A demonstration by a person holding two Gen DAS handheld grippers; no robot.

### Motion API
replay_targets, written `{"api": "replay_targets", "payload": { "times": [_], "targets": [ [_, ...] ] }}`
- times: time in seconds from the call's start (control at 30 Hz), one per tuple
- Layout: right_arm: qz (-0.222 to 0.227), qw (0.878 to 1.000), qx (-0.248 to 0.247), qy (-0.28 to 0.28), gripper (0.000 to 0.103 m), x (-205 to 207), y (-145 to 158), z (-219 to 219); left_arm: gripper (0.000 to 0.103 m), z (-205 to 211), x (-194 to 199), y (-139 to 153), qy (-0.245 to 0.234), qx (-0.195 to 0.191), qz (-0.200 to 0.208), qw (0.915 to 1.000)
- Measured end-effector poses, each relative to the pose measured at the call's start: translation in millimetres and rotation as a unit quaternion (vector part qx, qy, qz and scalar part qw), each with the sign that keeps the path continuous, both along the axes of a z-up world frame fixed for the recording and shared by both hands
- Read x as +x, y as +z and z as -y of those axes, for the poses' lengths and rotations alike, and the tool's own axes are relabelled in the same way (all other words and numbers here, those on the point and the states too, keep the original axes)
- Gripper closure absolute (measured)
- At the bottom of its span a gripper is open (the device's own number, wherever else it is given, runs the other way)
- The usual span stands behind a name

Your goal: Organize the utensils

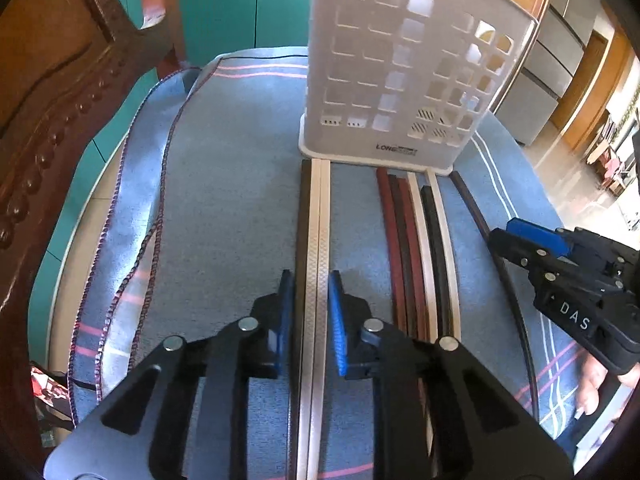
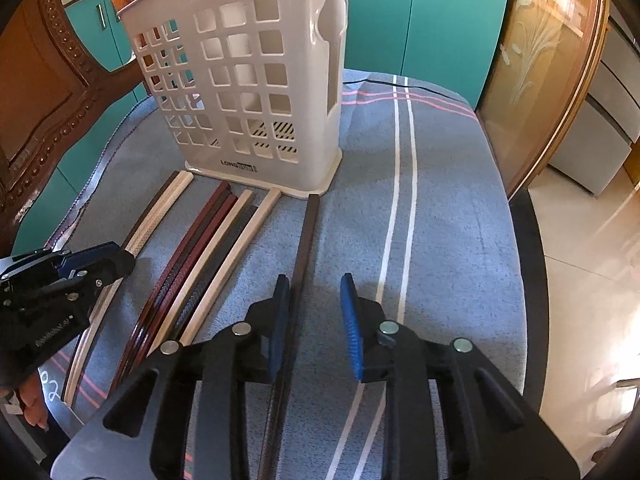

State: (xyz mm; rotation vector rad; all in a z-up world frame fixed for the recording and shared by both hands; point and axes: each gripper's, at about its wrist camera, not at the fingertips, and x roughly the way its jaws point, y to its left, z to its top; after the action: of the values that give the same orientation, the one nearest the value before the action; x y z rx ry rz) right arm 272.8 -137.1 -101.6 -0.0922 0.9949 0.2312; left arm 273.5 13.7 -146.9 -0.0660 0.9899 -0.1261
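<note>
A white slotted utensil holder (image 1: 400,60) (image 2: 248,80) stands upright on the blue cloth. Chopsticks lie flat in front of it, their ends at its base. My left gripper (image 1: 311,280) (image 2: 124,256) is open only a little, its blue pads close on either side of a dark and cream chopstick pair (image 1: 316,208) (image 2: 160,208) resting on the cloth. A bundle of red, cream and black chopsticks (image 1: 416,240) (image 2: 208,248) lies between the grippers. My right gripper (image 2: 314,284) (image 1: 508,236) is open; a single dark chopstick (image 2: 306,232) (image 1: 472,208) lies beside its left pad, apart from the right pad.
The blue striped cloth (image 1: 224,200) (image 2: 440,200) covers a round table and hangs folded at the left edge. A carved wooden chair back (image 1: 60,100) rises at the left, with teal cabinets (image 2: 440,32) behind. A person's hand (image 1: 592,384) shows under the right gripper.
</note>
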Motion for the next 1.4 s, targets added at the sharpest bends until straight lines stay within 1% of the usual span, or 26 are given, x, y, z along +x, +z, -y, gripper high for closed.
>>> {"api": "replay_targets", "payload": {
  "times": [0.17, 0.3, 0.4, 0.47, 0.63, 0.7, 0.73, 0.87, 0.93, 1.03, 1.13, 1.33, 1.4],
  "targets": [
    [-0.002, 1.000, -0.003, 0.000, 0.074, 0.5, -3.1, -1.7, 0.085, -6.7, -3.5, 1.7, 0.009, -0.035, -0.006, 0.9993],
    [-0.005, 1.000, -0.009, 0.000, 0.074, 2.5, -7.2, -4.2, 0.085, -7.6, -11.1, 8.2, 0.008, -0.044, 0.004, 0.9990],
    [-0.005, 1.000, -0.010, -0.001, 0.074, 2.4, -8.7, -4.7, 0.085, -10.5, -20.8, 17.6, 0.006, -0.055, 0.022, 0.9982],
    [-0.005, 1.000, -0.010, -0.004, 0.074, 3.4, -9.1, -5.8, 0.085, -14.4, -24.2, 21.2, 0.009, -0.052, 0.034, 0.9980],
    [-0.004, 1.000, -0.013, -0.001, 0.070, 4.9, -10.0, -12.8, 0.085, -26.4, -23.1, 23.9, 0.028, -0.059, 0.037, 0.9972],
    [-0.003, 1.000, -0.016, 0.000, 0.067, 4.2, -10.1, -15.4, 0.083, -26.8, -21.5, 23.1, 0.030, -0.056, 0.032, 0.9975],
    [-0.002, 1.000, -0.017, 0.000, 0.067, 3.3, -10.3, -16.7, 0.079, -26.7, -20.5, 21.7, 0.031, -0.053, 0.030, 0.9977],
    [-0.002, 1.000, -0.016, -0.001, 0.066, 3.1, -10.8, -15.4, 0.076, -29.0, -13.2, 13.3, 0.041, -0.040, 0.011, 0.9983],
    [-0.001, 1.000, -0.016, -0.004, 0.066, 3.1, -10.6, -14.2, 0.071, -35.2, -10.1, 11.0, 0.051, -0.040, 0.006, 0.9979],
    [-0.001, 1.000, -0.015, -0.008, 0.066, 5.9, -8.7, -10.3, 0.070, -43.1, -6.9, 9.4, 0.063, -0.044, 0.002, 0.9970],
    [0.002, 1.000, -0.013, -0.010, 0.066, 8.3, -6.6, -6.8, 0.068, -46.0, -4.1, 6.7, 0.066, -0.046, -0.004, 0.9968],
    [0.004, 1.000, -0.008, -0.010, 0.065, 7.7, -3.2, -1.4, 0.067, -38.1, 4.4, 2.0, 0.058, -0.023, -0.005, 0.9980],
    [0.005, 1.000, -0.015, -0.011, 0.065, 10.3, -4.7, -1.4, 0.067, -35.6, 11.3, 2.8, 0.057, -0.011, -0.005, 0.9983]
  ]
}}
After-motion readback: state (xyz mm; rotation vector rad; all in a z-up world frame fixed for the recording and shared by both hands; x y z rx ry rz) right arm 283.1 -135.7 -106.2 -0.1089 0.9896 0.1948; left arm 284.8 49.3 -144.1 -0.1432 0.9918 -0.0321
